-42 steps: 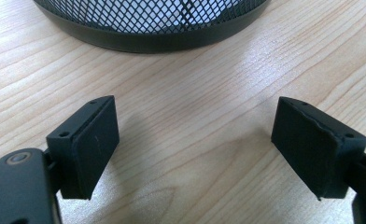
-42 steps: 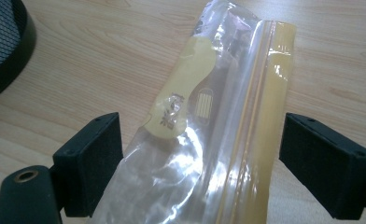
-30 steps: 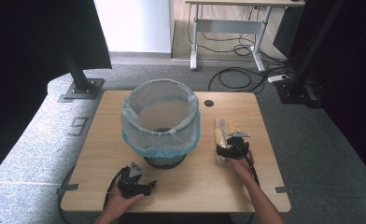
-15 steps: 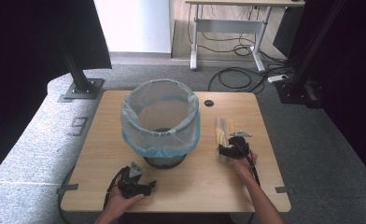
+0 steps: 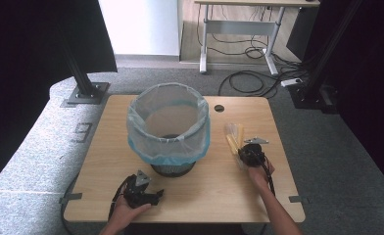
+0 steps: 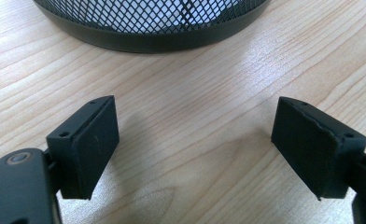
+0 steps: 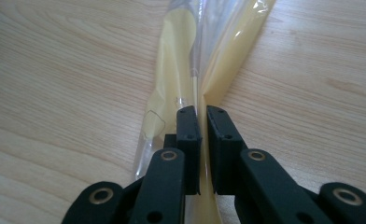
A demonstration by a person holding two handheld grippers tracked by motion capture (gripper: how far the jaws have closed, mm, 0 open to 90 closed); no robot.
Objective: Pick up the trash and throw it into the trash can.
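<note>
A black mesh basket (image 5: 168, 128) lined with a pale blue bag stands mid-table; its dark base (image 6: 148, 28) lies just ahead of my left gripper (image 6: 195, 135). That left gripper (image 5: 153, 192) rests open near the table's front edge, with bare wood between its pads. To the right of the basket lies a clear and yellow plastic packet (image 5: 233, 137). My right gripper (image 5: 245, 152) sits at its near end. Its jaws have just been closing, and the right gripper (image 7: 203, 114) is now shut on a fold of the packet (image 7: 176, 70).
The wooden table (image 5: 107, 142) has a round cable hole (image 5: 219, 107) behind the basket. Beyond the table are a black stand's foot (image 5: 84, 93), a desk frame (image 5: 239, 44) and loose cables (image 5: 258, 81) on the carpet.
My right hand has edged slightly at the packet's near end. The left hand, the basket and the packet have stayed where they were.
</note>
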